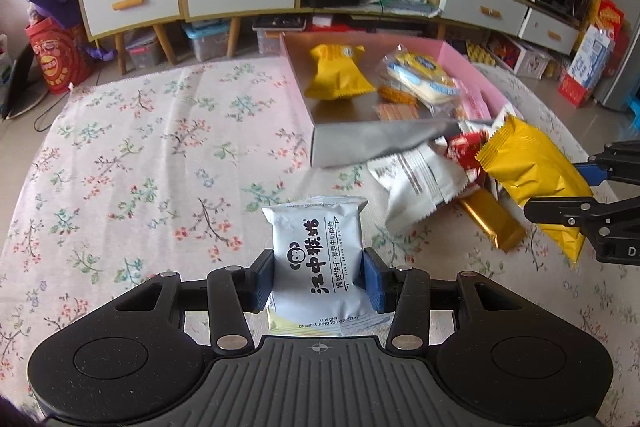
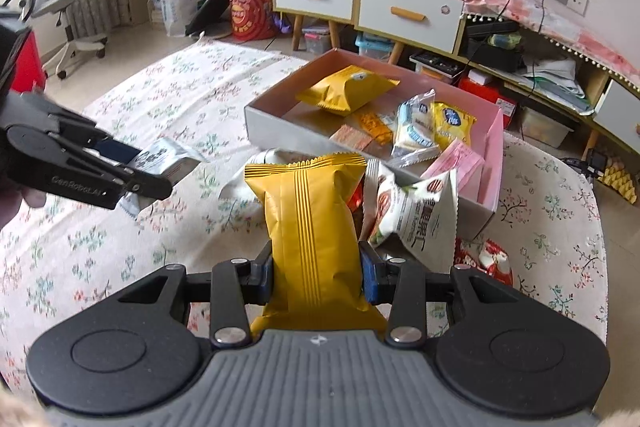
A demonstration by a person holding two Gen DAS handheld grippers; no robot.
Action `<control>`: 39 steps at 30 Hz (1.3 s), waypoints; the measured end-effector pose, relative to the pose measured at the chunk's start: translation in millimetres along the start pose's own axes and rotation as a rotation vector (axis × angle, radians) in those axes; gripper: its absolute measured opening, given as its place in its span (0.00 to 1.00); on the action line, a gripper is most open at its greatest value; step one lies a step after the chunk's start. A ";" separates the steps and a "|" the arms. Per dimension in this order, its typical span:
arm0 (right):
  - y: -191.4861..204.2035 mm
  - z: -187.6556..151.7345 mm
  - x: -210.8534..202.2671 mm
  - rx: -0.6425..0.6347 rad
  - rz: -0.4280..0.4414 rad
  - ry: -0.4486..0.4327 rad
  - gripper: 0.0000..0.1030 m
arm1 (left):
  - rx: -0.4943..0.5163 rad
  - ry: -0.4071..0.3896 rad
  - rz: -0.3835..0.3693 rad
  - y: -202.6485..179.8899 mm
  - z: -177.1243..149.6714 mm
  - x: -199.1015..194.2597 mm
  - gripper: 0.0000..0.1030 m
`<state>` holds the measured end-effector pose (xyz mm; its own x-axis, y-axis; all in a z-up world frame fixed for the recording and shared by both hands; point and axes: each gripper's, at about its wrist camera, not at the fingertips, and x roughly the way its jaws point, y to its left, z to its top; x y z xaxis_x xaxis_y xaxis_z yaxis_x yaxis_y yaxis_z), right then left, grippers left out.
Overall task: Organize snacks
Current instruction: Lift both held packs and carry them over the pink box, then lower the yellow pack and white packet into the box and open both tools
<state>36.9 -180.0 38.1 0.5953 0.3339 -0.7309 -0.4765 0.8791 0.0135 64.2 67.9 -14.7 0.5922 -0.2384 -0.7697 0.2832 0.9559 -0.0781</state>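
1. Left gripper [image 1: 319, 279], pads clamped across the middle of a white biscuit packet [image 1: 318, 263], carries it above the floral cloth [image 1: 140, 155], short of the box.
2. Right gripper [image 2: 316, 273], pads closed on the lower half of a yellow snack pouch [image 2: 312, 223], carries it just before the box.
3. Both packets appear light, air-puffed and crinkly; the film is probably slippery and the contents brittle, so a mid-body grip with modest squeeze seems best.
4. Loose packets [image 1: 424, 183] lie at the near corner of the pink box [image 2: 494, 147].
5. Only the right wrist view shows the pouch's ribbed seam and the box's right wall; only the left shows the biscuit packet's printed face.
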 end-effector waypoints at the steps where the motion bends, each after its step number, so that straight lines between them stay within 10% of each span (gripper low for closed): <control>1: -1.1 2.0 0.5 0.011 -0.001 -0.003 0.36 | -0.004 -0.008 -0.003 0.6 1.8 -1.1 0.42; 39: -67.6 97.3 102.0 0.335 -0.072 0.046 0.37 | 0.012 0.003 -0.036 -21.6 112.3 115.4 0.42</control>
<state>192.8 -172.2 29.1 0.5863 0.2583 -0.7678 -0.1907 0.9652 0.1791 211.2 0.5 -30.7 0.5792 -0.2722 -0.7684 0.3137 0.9444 -0.0981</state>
